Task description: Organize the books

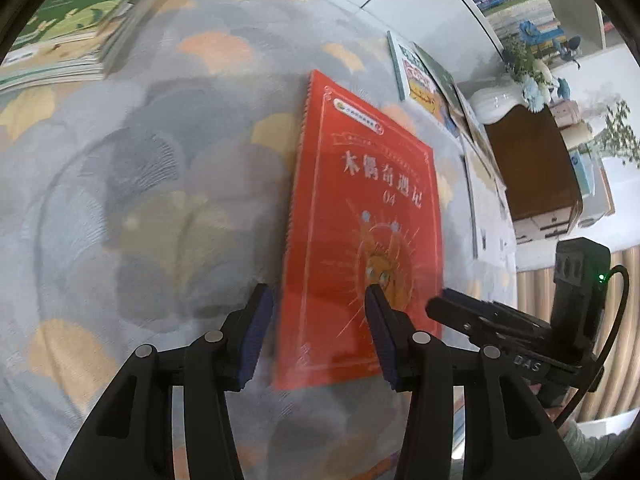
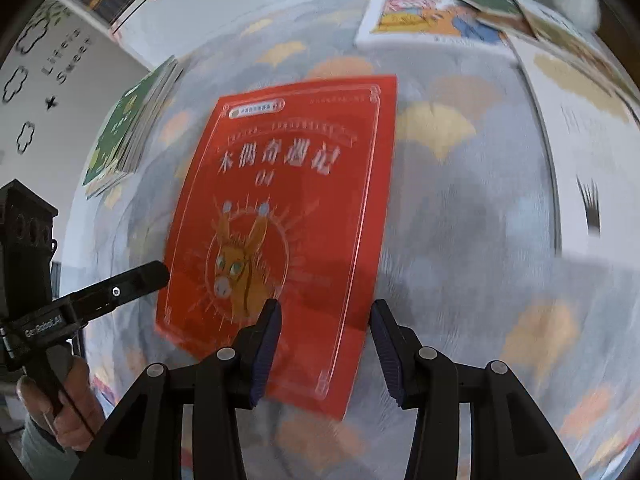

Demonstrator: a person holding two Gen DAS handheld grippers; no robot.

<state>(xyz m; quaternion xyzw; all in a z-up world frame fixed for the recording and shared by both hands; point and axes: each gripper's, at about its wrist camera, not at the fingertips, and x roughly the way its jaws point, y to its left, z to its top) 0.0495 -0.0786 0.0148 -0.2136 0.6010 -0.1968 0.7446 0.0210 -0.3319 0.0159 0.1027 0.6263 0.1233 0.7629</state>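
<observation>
A red book (image 1: 360,216) with a donkey on its cover lies flat on the patterned cloth (image 1: 140,184). My left gripper (image 1: 318,296) hovers open over its near left edge, one finger beside the book and one above the cover. My right gripper (image 2: 326,308) hangs open over the same red book (image 2: 280,208) at its near right corner, with nothing pressed between the pads. Each view shows the other gripper from the side: the right gripper (image 1: 440,306), and the left gripper (image 2: 160,272) with a hand on its handle. Both views are motion-blurred.
A stack of green-covered books (image 1: 68,28) (image 2: 124,132) lies at the cloth's far left. Several loose books (image 1: 424,80) (image 2: 424,16) overlap at the far right, with a white book (image 2: 580,152) beside them. A brown cabinet (image 1: 532,168) stands past the edge.
</observation>
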